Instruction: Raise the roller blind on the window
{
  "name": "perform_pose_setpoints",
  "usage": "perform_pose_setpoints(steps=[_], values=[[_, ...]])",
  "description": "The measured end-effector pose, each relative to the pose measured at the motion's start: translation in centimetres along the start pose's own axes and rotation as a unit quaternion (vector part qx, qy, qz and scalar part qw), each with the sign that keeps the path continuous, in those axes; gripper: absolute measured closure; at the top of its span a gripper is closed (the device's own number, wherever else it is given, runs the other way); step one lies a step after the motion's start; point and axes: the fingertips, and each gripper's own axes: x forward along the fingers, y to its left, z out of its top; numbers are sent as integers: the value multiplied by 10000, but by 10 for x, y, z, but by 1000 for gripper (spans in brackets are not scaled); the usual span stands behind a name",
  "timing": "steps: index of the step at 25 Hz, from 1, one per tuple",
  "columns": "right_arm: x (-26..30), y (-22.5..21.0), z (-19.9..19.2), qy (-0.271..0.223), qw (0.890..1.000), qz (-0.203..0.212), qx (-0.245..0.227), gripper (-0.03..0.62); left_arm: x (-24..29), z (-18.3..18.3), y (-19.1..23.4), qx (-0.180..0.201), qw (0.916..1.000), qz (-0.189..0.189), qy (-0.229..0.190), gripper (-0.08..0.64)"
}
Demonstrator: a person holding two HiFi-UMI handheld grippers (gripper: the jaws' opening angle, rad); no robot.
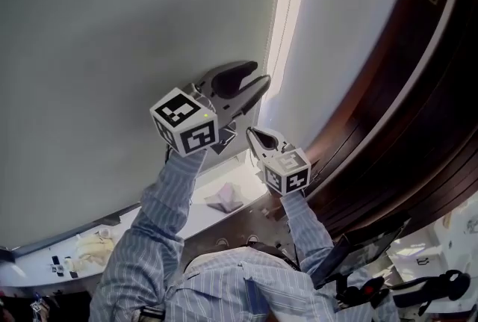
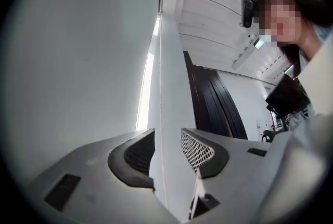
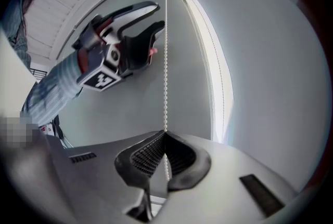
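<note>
The grey roller blind (image 1: pixel 112 51) hangs down over the window, with a bright strip of daylight (image 1: pixel 287 22) along its right edge. Its white bead chain (image 3: pixel 166 77) hangs straight beside that edge. My right gripper (image 3: pixel 165 135) is shut on the chain, which runs on through the pinched pads. In the head view the right gripper (image 1: pixel 251 132) sits just below the left one. My left gripper (image 1: pixel 261 72) is higher up and open; in the right gripper view the left gripper (image 3: pixel 161 15) has its tips right beside the chain. In the left gripper view a thin pale line runs through its open jaws (image 2: pixel 166 137).
Dark wood panelling (image 1: pixel 403 111) curves along the right of the window. A white windowsill (image 1: pixel 202 217) below holds a crumpled cloth (image 1: pixel 224 198) and small items (image 1: pixel 93 246) further left. The person's striped sleeves (image 1: pixel 175 201) reach up from below.
</note>
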Motion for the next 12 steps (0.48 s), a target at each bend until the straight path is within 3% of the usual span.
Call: perform_pose_setpoints(steps=[4,6,12], values=[[-2,1,-2,-18,10000,-21,54,586,28,42,4,332,9994,-85,-90,428],[-5,2,-3,-42,10000,-36,82,586,31,49,3,348,9992,-128,-117,517],[-10,3,-2,-96,9999,-80,109,587,25,50,6,-273,9987,-218,-368,549]])
